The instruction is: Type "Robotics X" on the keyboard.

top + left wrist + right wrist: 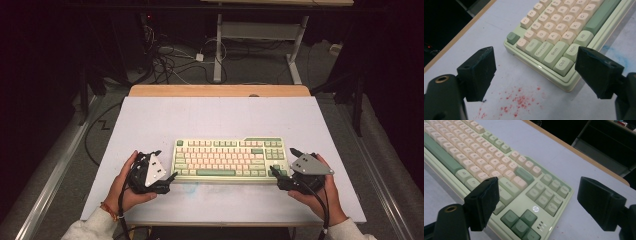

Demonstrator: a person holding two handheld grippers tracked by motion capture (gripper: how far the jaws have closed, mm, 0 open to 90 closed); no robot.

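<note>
A pale green and cream keyboard (230, 159) lies flat near the front middle of the white table (210, 117). My left gripper (166, 163) is open beside its left end. In the left gripper view, the left gripper (536, 57) has its jaws spread wide around the front left corner of the keyboard (559, 27), near the Ctrl key. My right gripper (282, 160) is open at the right end. In the right gripper view, the right gripper (540, 188) straddles the arrow-key corner of the keyboard (474, 152). Neither gripper holds anything.
Red specks (520, 100) and a faint blue smear (616, 53) mark the tabletop by the keyboard's front left corner. The table's far side ends in a wooden edge (220, 90). Beyond it are cables (170, 65) on the floor and another table's legs (218, 45).
</note>
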